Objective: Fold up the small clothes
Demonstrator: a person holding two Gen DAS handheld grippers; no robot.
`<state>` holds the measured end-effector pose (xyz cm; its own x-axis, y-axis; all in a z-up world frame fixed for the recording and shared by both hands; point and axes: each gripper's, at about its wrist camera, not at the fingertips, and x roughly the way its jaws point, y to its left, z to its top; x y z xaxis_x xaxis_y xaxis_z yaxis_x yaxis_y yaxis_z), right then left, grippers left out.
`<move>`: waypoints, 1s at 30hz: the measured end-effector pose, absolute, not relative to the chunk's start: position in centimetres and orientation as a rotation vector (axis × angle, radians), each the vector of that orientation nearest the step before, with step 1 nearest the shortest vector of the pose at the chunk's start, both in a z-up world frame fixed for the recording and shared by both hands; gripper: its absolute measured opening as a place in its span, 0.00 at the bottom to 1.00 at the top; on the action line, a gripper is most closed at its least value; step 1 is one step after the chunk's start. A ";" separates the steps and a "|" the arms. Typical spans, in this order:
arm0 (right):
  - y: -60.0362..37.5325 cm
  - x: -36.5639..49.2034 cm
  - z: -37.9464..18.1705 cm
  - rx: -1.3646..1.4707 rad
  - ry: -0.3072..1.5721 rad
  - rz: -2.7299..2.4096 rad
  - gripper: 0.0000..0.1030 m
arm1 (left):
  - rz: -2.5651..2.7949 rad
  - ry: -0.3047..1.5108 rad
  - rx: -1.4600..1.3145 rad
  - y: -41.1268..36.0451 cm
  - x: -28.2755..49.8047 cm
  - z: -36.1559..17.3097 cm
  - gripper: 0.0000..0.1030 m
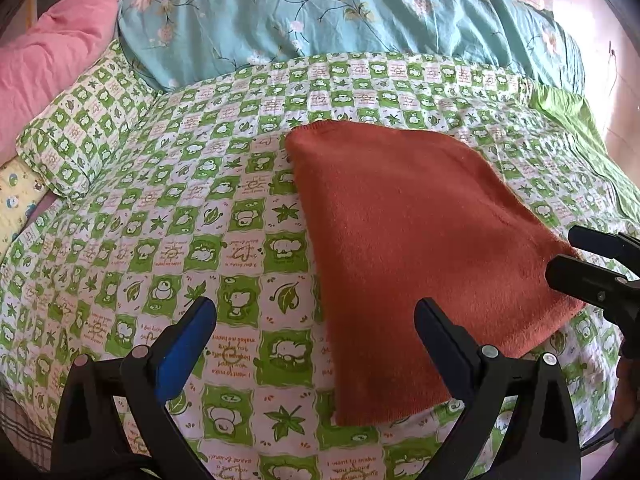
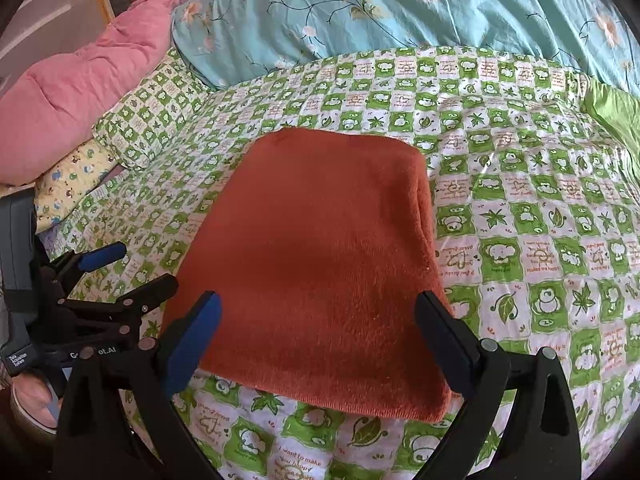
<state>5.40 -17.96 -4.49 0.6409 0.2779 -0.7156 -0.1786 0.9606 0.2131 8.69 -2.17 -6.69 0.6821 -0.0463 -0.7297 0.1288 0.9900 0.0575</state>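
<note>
A rust-orange knitted garment (image 1: 404,248) lies folded into a flat rectangle on the green-and-white checked bedspread (image 1: 168,208); it also shows in the right wrist view (image 2: 320,264). My left gripper (image 1: 316,324) is open and empty, hovering over the garment's near left edge. My right gripper (image 2: 318,316) is open and empty, just above the garment's near edge. The right gripper's fingers show in the left wrist view (image 1: 592,264) at the garment's right edge. The left gripper shows at the left of the right wrist view (image 2: 128,268), beside the garment.
A turquoise floral quilt (image 1: 340,12) lies bunched along the far side. A pink quilt (image 1: 60,44) and a checked pillow (image 1: 80,136) lie at the far left. A yellow patterned pillow (image 2: 68,184) sits at the left. The bedspread's plain green edge (image 2: 612,112) is at the right.
</note>
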 end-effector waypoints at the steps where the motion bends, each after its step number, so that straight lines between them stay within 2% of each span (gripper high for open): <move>1: -18.0 5.5 -4.5 0.130 0.835 0.264 0.94 | -0.100 0.816 0.107 -2.2 8.8 -6.7 0.97; 30: -17.7 6.6 -4.2 0.124 0.835 0.283 0.94 | -0.110 0.818 0.091 -2.4 9.5 -6.5 0.97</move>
<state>6.56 -17.71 -4.19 0.6363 0.2954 -0.7127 -0.1987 0.9554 0.2186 9.46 -2.39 -6.53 0.6786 -0.0626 -0.7318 0.1331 0.9903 0.0388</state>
